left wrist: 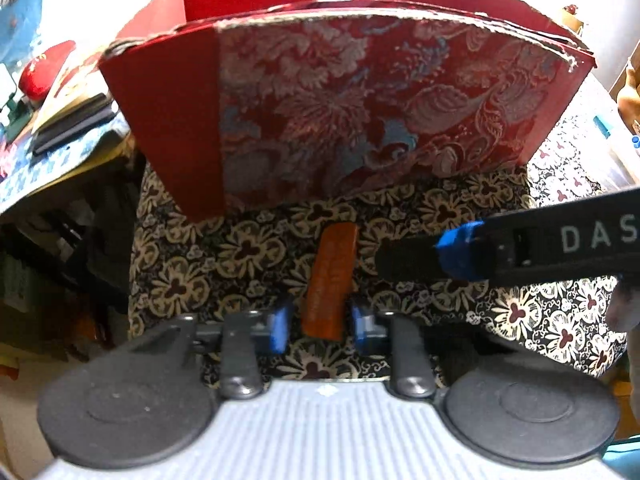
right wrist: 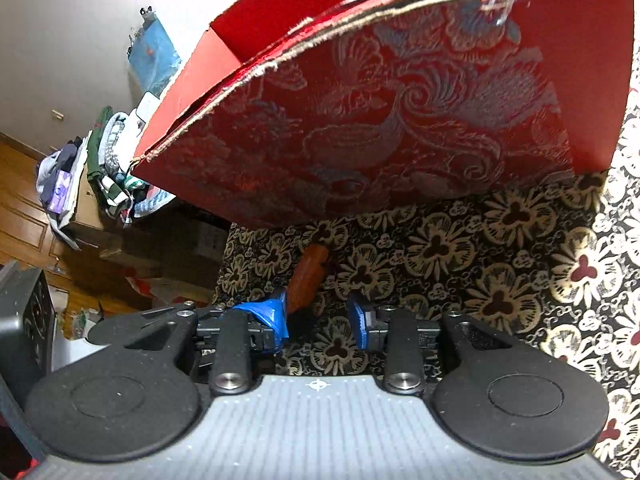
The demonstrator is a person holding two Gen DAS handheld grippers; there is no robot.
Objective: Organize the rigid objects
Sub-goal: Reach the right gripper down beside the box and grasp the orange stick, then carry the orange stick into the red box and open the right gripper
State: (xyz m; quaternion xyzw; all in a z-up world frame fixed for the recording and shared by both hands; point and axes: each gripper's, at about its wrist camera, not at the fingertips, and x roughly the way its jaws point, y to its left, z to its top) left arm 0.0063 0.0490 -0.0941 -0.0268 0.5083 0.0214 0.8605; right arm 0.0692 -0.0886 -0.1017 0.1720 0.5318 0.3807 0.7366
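A small orange-brown wooden block (left wrist: 329,280) lies on the floral cloth (left wrist: 224,256) in front of a large red brocade box (left wrist: 352,108). My left gripper (left wrist: 320,326) is open, its blue pads either side of the block's near end without closing on it. My right gripper (right wrist: 318,322) is open and empty; the same block (right wrist: 308,280) lies just ahead of its left pad. The right gripper's finger (left wrist: 460,254) reaches in from the right in the left wrist view. The red box (right wrist: 400,128) fills the upper right wrist view.
A side table at left holds books (left wrist: 72,108) and a red object (left wrist: 44,68). Piled clothes (right wrist: 108,152) and a wooden floor (right wrist: 24,200) lie left in the right wrist view. The cloth's edge drops off at left.
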